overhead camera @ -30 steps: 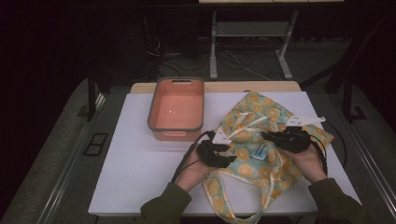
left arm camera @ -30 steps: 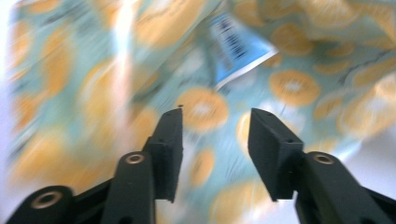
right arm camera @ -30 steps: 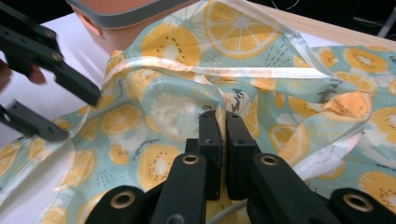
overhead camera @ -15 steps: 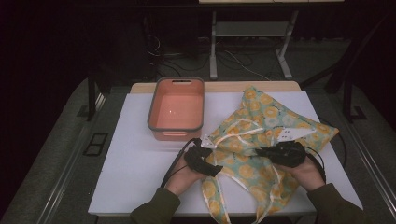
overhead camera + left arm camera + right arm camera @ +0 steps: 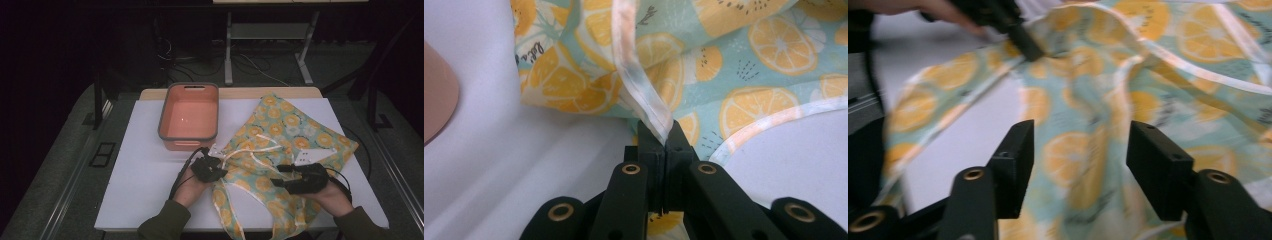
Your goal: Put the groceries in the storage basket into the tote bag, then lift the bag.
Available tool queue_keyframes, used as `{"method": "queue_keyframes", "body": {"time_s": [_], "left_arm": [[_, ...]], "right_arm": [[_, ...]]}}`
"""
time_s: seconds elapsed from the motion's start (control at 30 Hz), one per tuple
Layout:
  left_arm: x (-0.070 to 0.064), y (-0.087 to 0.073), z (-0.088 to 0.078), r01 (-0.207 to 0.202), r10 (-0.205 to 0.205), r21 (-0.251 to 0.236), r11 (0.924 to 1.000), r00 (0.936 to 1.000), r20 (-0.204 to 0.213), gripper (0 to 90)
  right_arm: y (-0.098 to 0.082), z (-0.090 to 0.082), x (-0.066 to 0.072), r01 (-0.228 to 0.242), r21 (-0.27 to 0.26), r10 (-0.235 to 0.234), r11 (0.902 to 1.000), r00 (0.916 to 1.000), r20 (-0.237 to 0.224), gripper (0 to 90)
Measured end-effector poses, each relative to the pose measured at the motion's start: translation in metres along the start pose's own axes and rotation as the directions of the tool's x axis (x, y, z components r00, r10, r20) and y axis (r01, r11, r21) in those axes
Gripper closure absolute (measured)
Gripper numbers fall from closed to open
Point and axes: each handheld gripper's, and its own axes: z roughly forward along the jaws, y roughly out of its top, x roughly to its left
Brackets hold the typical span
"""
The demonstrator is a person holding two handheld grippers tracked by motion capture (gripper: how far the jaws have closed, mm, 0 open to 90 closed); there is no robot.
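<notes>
My left gripper [image 5: 665, 140] has just squeezed its fingers [image 5: 650, 145] tight on the pale edge strip [image 5: 636, 87] of the lemon cloth [image 5: 280, 150]. In the high view this gripper [image 5: 216, 169] sits low in the middle of the frame, at the left edge of the cloth. The cloth lies spread on the white desk [image 5: 145, 175], in the right half of the frame. My right gripper [image 5: 1080, 150] has just let its fingers [image 5: 1015, 152] spread apart, and they hover over the cloth without pinching it. It sits at the lower right in the high view [image 5: 285, 182]. An orange tub [image 5: 190, 112] stands above my left gripper, just beside the cloth.
</notes>
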Motion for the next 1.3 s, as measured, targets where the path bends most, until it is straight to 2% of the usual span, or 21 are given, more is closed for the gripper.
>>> {"method": "queue_keyframes", "body": {"time_s": [0.1, 0.2, 0.4, 0.47, 0.57, 0.63, 0.73, 0.8, 0.87, 0.97, 1.07, 1.17, 1.3], "left_arm": [[0.000, 0.000, 0.000, 0.003, -0.003, 0.002, 1.0000, 1.0000, 0.001, 88.9], [0.000, -0.001, 0.000, 0.007, -0.007, -0.002, 1.0000, 1.0000, 0.002, 88.9], [0.002, -0.001, 0.000, 0.014, -0.014, -0.004, 0.9999, 0.9999, 0.010, 89.0], [0.002, -0.001, 0.000, 0.012, -0.012, -0.005, 0.9999, 0.9999, 0.010, 89.0], [0.002, -0.001, -0.001, 0.017, -0.016, -0.007, 0.9998, 0.9998, 0.014, 89.1], [0.002, -0.001, -0.002, 0.020, -0.020, -0.009, 0.9998, 0.9996, 0.019, 89.2], [0.001, -0.001, -0.002, 0.023, -0.023, -0.016, 0.9996, 0.9994, 0.026, 89.2], [0.000, 0.000, -0.003, 0.018, -0.018, -0.022, 0.9996, 0.9994, 0.030, 89.2], [0.000, 0.001, -0.005, 0.018, -0.017, -0.029, 0.9994, 0.9992, 0.035, 89.2], [0.000, 0.003, -0.008, 0.018, -0.016, -0.052, 0.9985, 0.9989, 0.043, 89.3], [-0.001, 0.007, -0.014, 0.020, -0.016, -0.093, 0.9955, 0.9986, 0.050, 89.3], [-0.004, 0.013, -0.023, 0.035, -0.024, -0.158, 0.9868, 0.9972, 0.071, 89.4], [-0.006, 0.024, -0.037, 0.031, -0.014, -0.238, 0.9708, 0.9974, 0.070, 89.4]], "right_arm": [[-0.011, 0.001, 0.015, 0.014, 0.033, -0.013, 0.9994, 0.9994, -0.031, 41.1], [-0.022, 0.010, 0.026, 0.029, 0.089, -0.024, 0.9956, 0.9986, -0.047, 38.8], [-0.034, 0.027, 0.031, 0.044, 0.170, -0.040, 0.9845, 0.9988, -0.030, 28.9], [-0.038, 0.033, 0.032, 0.065, 0.203, -0.057, 0.9769, 0.9975, -0.042, 27.7], [-0.039, 0.033, 0.036, 0.123, 0.212, -0.120, 0.9695, 0.9924, -0.028, 32.2], [-0.039, 0.031, 0.035, 0.127, 0.208, -0.123, 0.9699, 0.9919, -0.035, 45.7], [-0.039, 0.028, 0.027, 0.106, 0.200, -0.105, 0.9741, 0.9944, -0.013, 69.3], [-0.039, 0.027, 0.022, 0.102, 0.194, -0.102, 0.9756, 0.9947, -0.013, 79.7], [-0.039, 0.026, 0.015, 0.095, 0.186, -0.091, 0.9779, 0.9955, -0.027, 86.1], [-0.039, 0.024, 0.009, 0.088, 0.179, -0.087, 0.9799, 0.9961, -0.013, 88.2], [-0.036, 0.019, 0.002, 0.080, 0.150, -0.083, 0.9855, 0.9965, 0.012, 88.8], [-0.031, 0.009, -0.008, 0.061, 0.076, -0.064, 0.9952, 0.9976, 0.029, 89.1], [-0.024, 0.000, -0.020, 0.040, 0.008, -0.041, 0.9992, 0.9976, 0.056, 89.4]]}}
